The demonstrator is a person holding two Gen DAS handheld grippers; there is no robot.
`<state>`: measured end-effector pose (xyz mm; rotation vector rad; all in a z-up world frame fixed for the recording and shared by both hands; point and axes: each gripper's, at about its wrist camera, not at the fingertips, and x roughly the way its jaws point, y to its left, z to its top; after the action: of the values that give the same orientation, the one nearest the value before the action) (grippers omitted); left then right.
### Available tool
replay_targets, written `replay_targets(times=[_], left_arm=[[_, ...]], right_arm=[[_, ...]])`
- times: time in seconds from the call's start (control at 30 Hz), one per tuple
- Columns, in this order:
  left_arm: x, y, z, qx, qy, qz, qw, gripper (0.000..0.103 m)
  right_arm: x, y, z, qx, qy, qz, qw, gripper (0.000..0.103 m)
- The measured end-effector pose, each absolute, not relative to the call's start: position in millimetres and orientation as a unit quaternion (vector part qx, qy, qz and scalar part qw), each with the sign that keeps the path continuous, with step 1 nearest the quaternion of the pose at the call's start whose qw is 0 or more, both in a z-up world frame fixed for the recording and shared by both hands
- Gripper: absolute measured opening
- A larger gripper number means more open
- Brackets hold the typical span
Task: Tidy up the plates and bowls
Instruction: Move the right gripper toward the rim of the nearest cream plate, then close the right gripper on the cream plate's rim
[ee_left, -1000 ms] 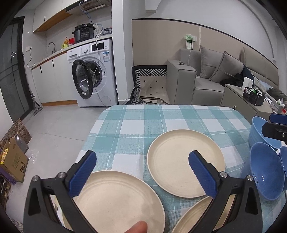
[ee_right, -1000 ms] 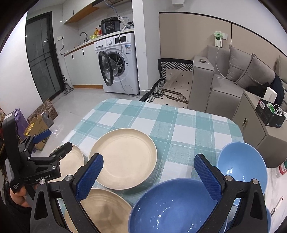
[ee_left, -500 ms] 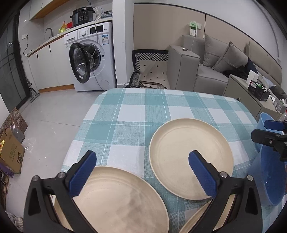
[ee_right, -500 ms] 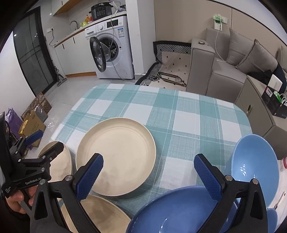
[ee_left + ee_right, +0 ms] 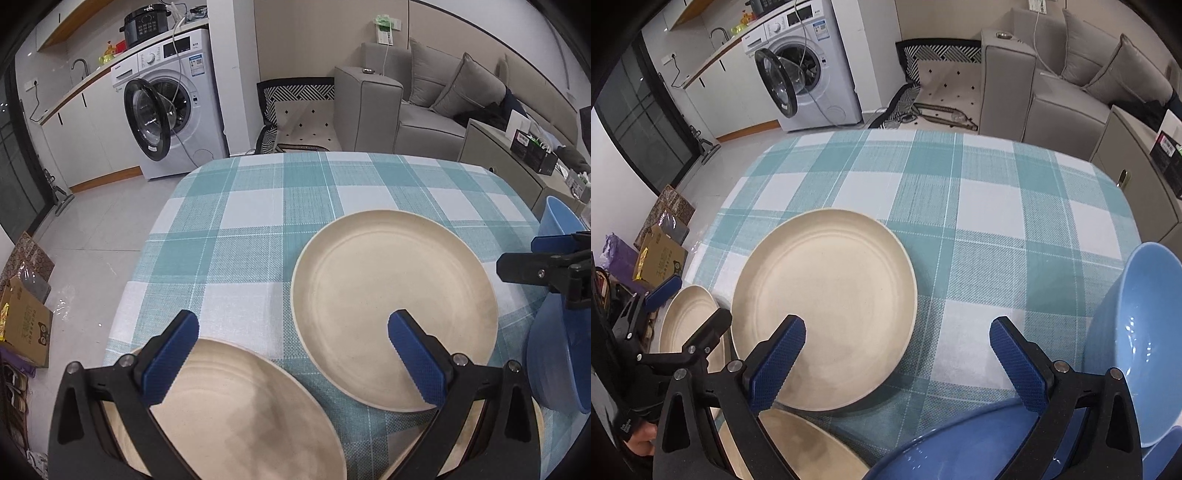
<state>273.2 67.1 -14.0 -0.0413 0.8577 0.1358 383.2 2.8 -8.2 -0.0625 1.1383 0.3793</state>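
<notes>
Right now both claws are hanging wide apart and gripping nothing; the left claw (image 5: 291, 354) is floating over two cream plates; the near plate (image 5: 236, 410) is lying right under its left finger, and the far plate (image 5: 395, 306) is sitting ahead of it and a little to its right, with the right finger hanging over that plate's near edge. A third plate (image 5: 798, 446) is peeking out below the right claw (image 5: 897, 354); the near blue bowl (image 5: 945, 446) is lying just under that claw, and the other blue bowl (image 5: 1137, 350) is standing off to its right side. The plates are round, so no long side matters; I think the left claw is nearer to the near plate, so it is likely going for that rim first, while the right claw is nearer to the bowls. Compared with a moment ago, both claws are sitting lower and further out over the checked cloth (image 5: 251, 221); the far plate is looking bigger, and the right claw is now pointing between the far plate and the bowls.
</notes>
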Motion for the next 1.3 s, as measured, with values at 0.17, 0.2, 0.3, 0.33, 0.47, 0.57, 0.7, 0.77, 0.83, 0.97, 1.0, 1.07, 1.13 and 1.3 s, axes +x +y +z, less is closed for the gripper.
replay_targets(times=[0.17,0.2,0.3,0.33,0.47,0.57,0.7,0.77,0.83,0.97,1.0,1.07,1.13,1.3], left_arm=[[279.0,63.7,-21.6,-0.016,0.429,0.060,0.901,0.103],[280.6,62.9,-23.5,-0.015,0.433,0.059,0.900,0.102],[282.0,61.2,-26.4,-0.011,0.435,0.060,0.899,0.102],[282.5,60.9,-27.2,-0.011,0.436,0.059,0.898,0.102],[284.7,60.9,-31.9,-0.014,0.447,0.052,0.893,0.098],[287.0,59.3,-35.3,-0.012,0.455,0.046,0.889,0.092],[288.0,57.2,-38.8,-0.010,0.460,0.039,0.887,0.079],[288.7,56.7,-40.7,-0.012,0.465,0.036,0.885,0.074],[289.7,55.8,-43.0,-0.015,0.471,0.032,0.882,0.065],[289.5,53.8,-45.3,-0.017,0.475,0.026,0.880,0.052],[289.3,52.9,-45.6,-0.016,0.475,0.024,0.880,0.049],[288.5,50.0,-45.5,-0.008,0.475,0.025,0.880,0.047],[288.0,49.8,-45.5,-0.003,0.473,0.029,0.880,0.043],[287.0,54.0,-44.9,-0.003,0.471,0.034,0.881,0.034]], right_arm=[[387.5,7.0,-18.0,-0.029,0.557,0.187,0.808,0.086],[388.3,7.8,-19.5,-0.033,0.559,0.187,0.807,0.086],[390.9,8.8,-24.3,-0.036,0.565,0.191,0.802,0.085],[392.3,8.7,-26.3,-0.037,0.568,0.190,0.800,0.084],[394.7,9.8,-34.9,-0.050,0.574,0.187,0.796,0.079],[396.5,8.6,-35.9,-0.046,0.574,0.187,0.796,0.075],[397.0,11.5,-37.1,-0.046,0.576,0.197,0.792,0.070],[396.3,14.4,-38.8,-0.054,0.576,0.198,0.791,0.065],[395.6,17.2,-40.6,-0.062,0.578,0.200,0.789,0.059],[394.4,20.1,-41.6,-0.064,0.579,0.206,0.787,0.055],[393.8,21.7,-42.2,-0.068,0.579,0.207,0.786,0.054],[392.6,24.2,-43.3,-0.076,0.579,0.208,0.785,0.050],[391.4,25.4,-44.1,-0.083,0.577,0.206,0.786,0.047],[390.4,26.9,-46.9,-0.104,0.574,0.193,0.789,0.038]])
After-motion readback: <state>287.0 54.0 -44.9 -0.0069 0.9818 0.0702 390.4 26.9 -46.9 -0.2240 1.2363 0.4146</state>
